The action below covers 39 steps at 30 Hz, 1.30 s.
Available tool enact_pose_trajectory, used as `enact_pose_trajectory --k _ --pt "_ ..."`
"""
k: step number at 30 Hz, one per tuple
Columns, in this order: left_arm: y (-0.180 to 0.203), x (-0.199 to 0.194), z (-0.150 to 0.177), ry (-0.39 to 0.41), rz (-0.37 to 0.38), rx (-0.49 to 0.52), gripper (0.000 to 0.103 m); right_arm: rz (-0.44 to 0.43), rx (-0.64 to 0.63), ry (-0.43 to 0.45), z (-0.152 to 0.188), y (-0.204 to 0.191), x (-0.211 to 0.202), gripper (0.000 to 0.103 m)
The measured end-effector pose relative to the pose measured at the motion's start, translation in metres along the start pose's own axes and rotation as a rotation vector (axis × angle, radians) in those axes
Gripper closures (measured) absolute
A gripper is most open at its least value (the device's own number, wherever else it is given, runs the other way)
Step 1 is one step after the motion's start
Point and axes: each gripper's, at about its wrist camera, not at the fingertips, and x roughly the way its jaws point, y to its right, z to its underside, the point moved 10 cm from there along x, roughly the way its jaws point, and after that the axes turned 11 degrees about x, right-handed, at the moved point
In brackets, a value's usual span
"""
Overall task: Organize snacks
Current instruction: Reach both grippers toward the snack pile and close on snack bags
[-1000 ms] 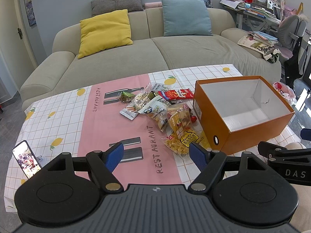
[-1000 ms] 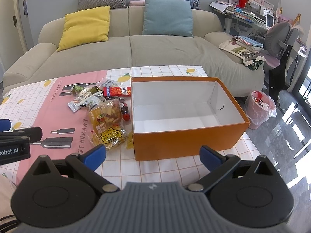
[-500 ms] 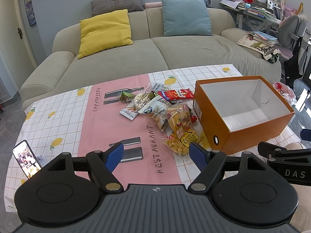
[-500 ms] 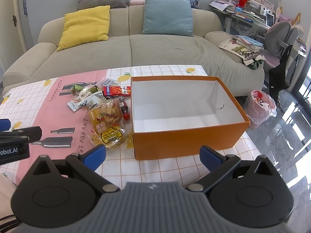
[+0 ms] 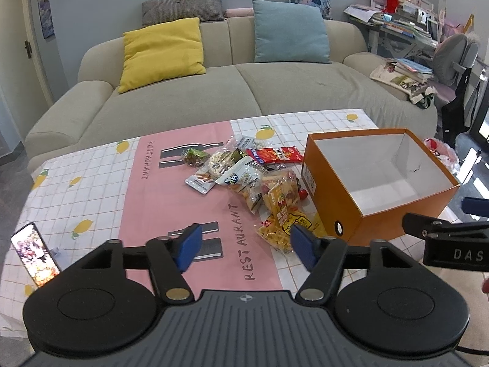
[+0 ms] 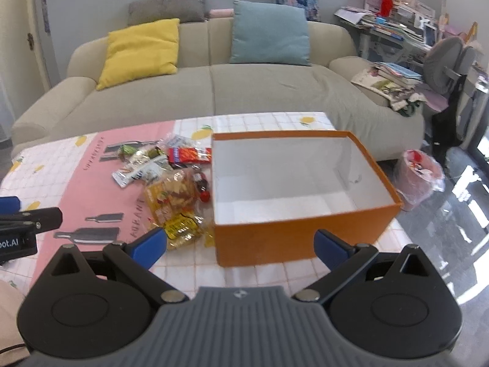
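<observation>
Sofa-side bench: snacks heaped beside empty box. Left tongs closing on nothing, right tongs released. Sorting unstarted; next, reach a packet.

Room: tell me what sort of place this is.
Most likely a home living room: a sofa with cushions, a table spread with a lemon-print cloth, and a cluttered desk in the corner.

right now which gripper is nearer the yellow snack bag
Left. The left gripper, jaws closing on nothing, hangs just short of the yellow snack bag; the right gripper faces the orange box, bag off to its left.
</observation>
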Motion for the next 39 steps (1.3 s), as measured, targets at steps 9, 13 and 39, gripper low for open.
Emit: enact_pose_trajectory --k 9,13,39 --pt "-0.001 0.034 0.007 -0.034 0.131 -0.026 0.066 -0.086 -0.083 -0.015 -0.004 -0.026 0.040 0.040" --pt "-0.003 0.051 -0.002 -0.027 0.158 -0.027 0.040 -0.133 -0.118 -0.031 -0.005 -0.040 0.062 0.052" --pt "0.031 0.207 -0.023 -0.086 0.309 -0.063 0.093 -0.062 -0.163 -0.052 -0.042 -0.047 0.168 0.064"
